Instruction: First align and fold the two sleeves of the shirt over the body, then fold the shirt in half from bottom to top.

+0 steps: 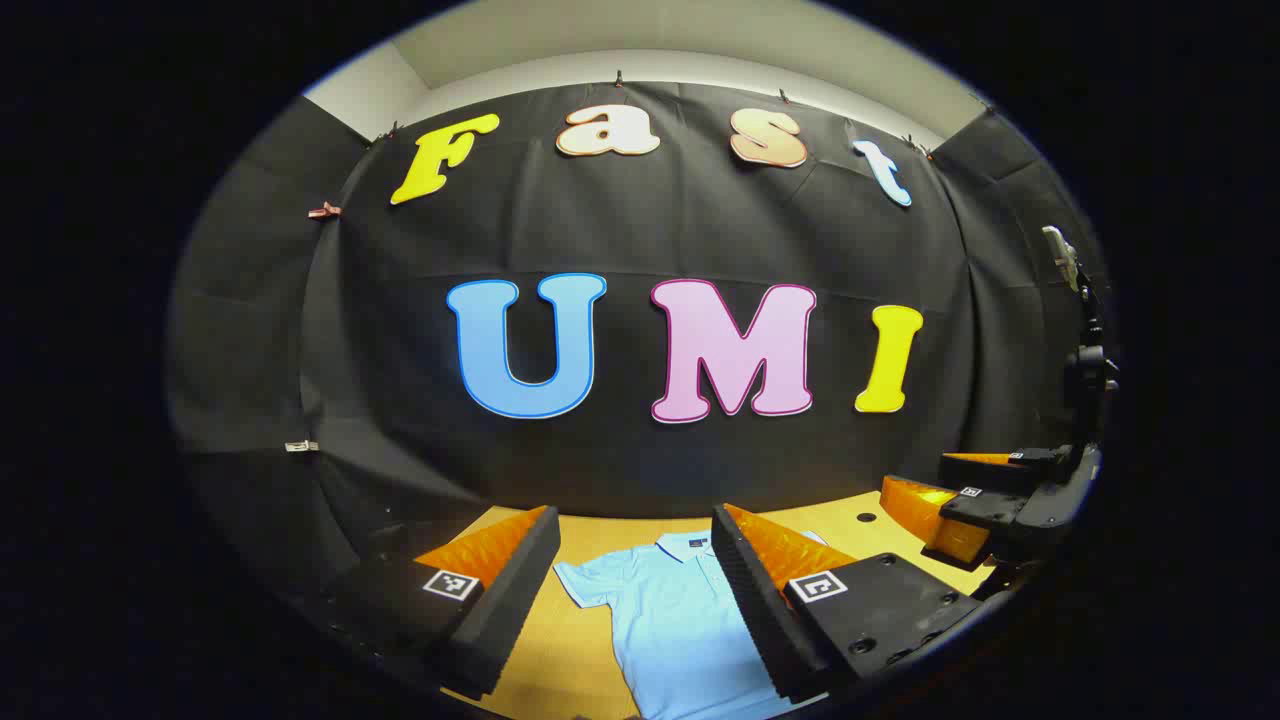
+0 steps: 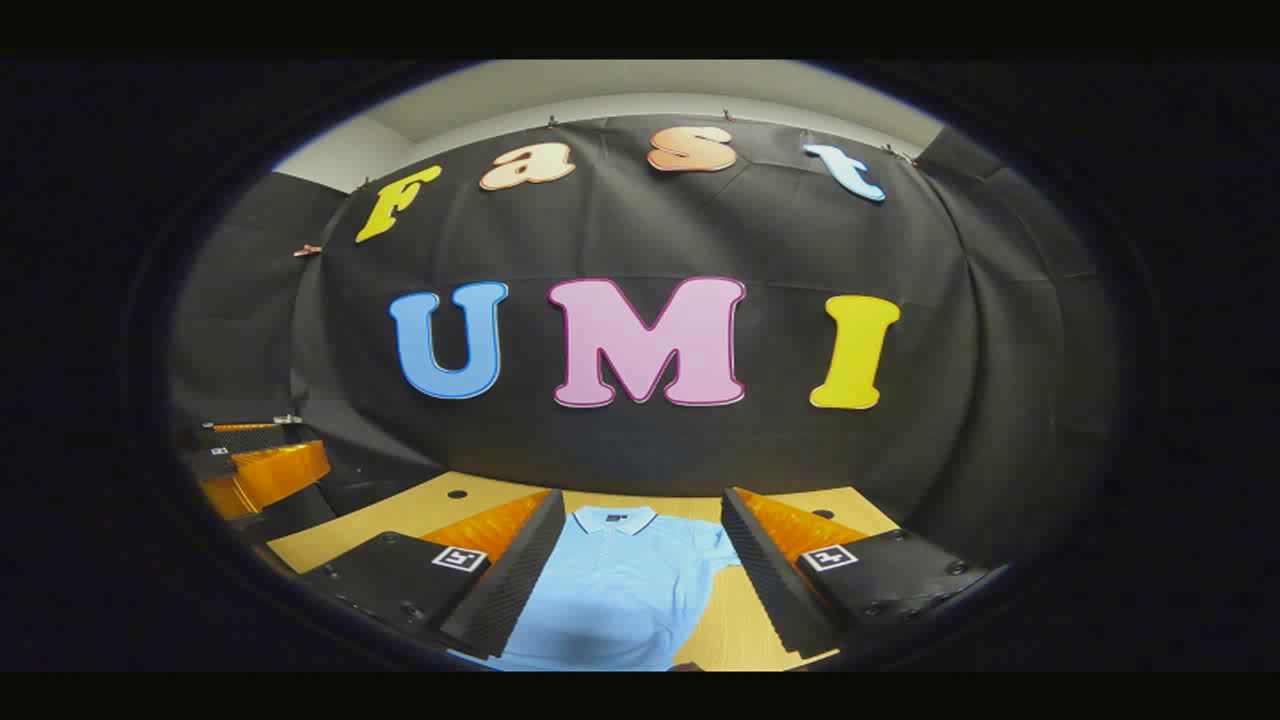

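Note:
A light blue polo shirt (image 1: 670,615) lies flat on the wooden table, collar toward the far wall, short sleeves spread out to the sides. In the left gripper view my left gripper (image 1: 640,590) hangs open above the shirt's left half, its sleeve (image 1: 590,580) showing between the fingers. The right gripper (image 1: 985,500) appears at the right edge of that view, open. In the right gripper view my right gripper (image 2: 640,570) is open above the shirt (image 2: 620,590), with the collar (image 2: 612,520) and right sleeve (image 2: 715,550) between its fingers. The left gripper (image 2: 255,465) sits at the far left there.
The wooden table (image 2: 420,505) has small dark holes (image 2: 457,494) near its back edge. Black cloth (image 1: 700,250) walls the booth behind and on both sides. A black stand (image 1: 1085,340) rises at the right of the left gripper view.

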